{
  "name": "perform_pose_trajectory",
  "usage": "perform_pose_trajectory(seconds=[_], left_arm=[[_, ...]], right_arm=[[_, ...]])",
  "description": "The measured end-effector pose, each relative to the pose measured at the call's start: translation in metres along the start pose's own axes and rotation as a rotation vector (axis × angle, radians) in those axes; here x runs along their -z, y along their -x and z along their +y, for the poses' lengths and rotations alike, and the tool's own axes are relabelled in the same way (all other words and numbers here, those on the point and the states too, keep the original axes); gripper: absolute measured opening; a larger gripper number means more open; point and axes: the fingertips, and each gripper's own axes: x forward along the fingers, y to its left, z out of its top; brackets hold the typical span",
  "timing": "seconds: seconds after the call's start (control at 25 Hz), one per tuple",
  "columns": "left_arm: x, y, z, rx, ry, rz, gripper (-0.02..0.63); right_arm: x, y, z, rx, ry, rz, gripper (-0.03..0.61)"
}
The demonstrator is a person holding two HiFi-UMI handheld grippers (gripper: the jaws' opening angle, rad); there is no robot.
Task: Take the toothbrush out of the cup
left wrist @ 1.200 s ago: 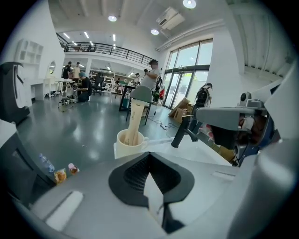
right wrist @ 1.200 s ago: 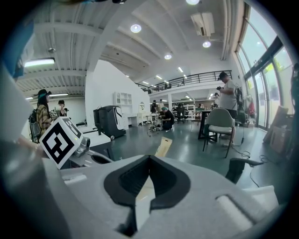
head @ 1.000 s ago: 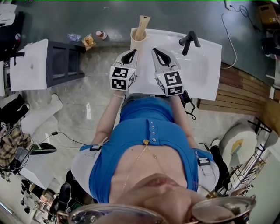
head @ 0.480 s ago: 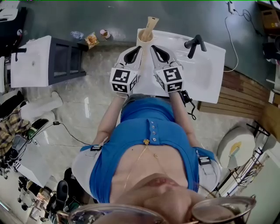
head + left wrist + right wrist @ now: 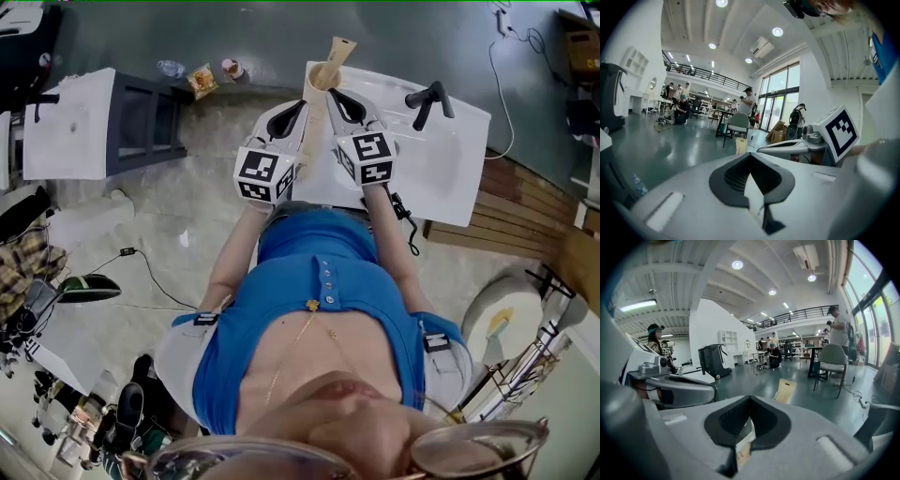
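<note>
Both jaw pairs are closed with nothing clamped: left gripper (image 5: 298, 107) and right gripper (image 5: 335, 97) flank the cup (image 5: 322, 77), tips close to its rim; contact unclear. The cup stands on the washbasin's (image 5: 441, 164) left corner, apart from the faucet (image 5: 427, 98). The toothbrush (image 5: 339, 49), in a card pack, leans in the cup, poking out the top.

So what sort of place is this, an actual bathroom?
Probably not: it looks like a big open workshop or lab hall. The white washbasin with a black tap stands free on a glossy floor, and beyond are an upper railed gallery and people at desks.
</note>
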Motion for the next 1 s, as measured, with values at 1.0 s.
perform_pose_trajectory(seconds=[1.0], left_arm=[[0.004, 0.043, 0.035, -0.022, 0.027, -0.002, 0.0]], right_arm=[[0.028, -0.058, -0.036, 0.095, -0.062, 0.1, 0.002]])
